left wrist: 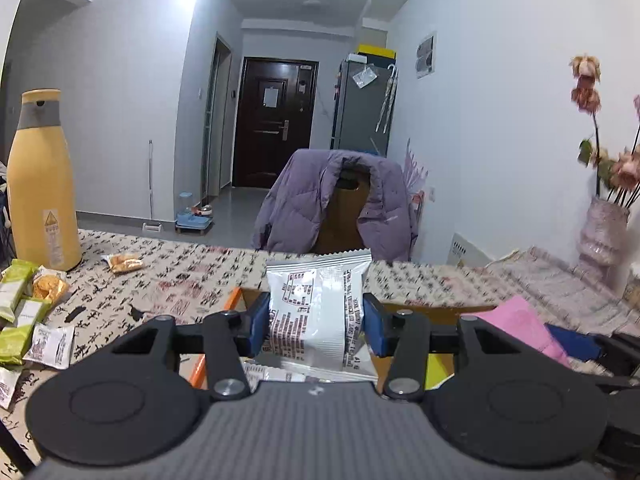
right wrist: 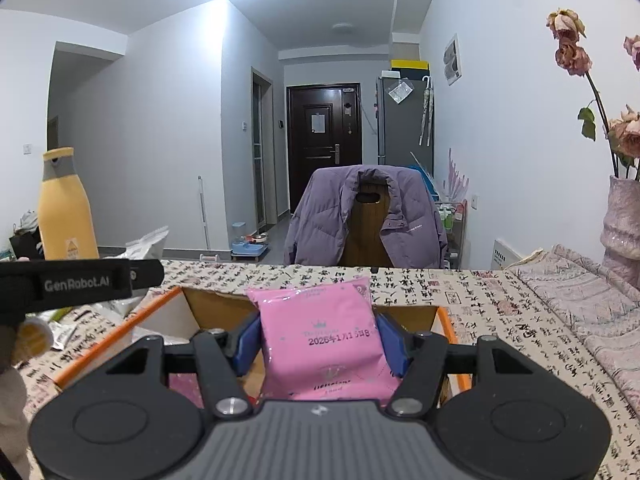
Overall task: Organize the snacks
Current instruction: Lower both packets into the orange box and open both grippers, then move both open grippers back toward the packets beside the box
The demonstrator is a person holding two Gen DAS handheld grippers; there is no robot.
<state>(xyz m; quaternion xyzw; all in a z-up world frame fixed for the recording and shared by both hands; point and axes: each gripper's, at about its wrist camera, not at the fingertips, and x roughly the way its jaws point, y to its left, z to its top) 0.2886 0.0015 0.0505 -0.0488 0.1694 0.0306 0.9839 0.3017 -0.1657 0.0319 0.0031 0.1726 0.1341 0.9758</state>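
My left gripper (left wrist: pixel 316 320) is shut on a white snack packet (left wrist: pixel 316 304) with printed text, held upright above an open cardboard box (left wrist: pixel 436 314) with orange edges. My right gripper (right wrist: pixel 318 340) is shut on a pink snack packet (right wrist: pixel 320 336) with a date stamp, held over the same box (right wrist: pixel 208 304). More pink packets (right wrist: pixel 182 386) lie inside the box. The pink packet also shows in the left wrist view (left wrist: pixel 520 320). Part of the left gripper body (right wrist: pixel 80 280) shows at the left of the right wrist view.
Green bars (left wrist: pixel 16 292), a white packet (left wrist: pixel 50 346) and orange-filled clear packets (left wrist: pixel 124 262) lie on the patterned tablecloth at left. A tall yellow bottle (left wrist: pixel 42 184) stands far left. A vase of dried flowers (left wrist: pixel 604 232) stands right. A chair with a purple jacket (left wrist: pixel 336 200) is behind the table.
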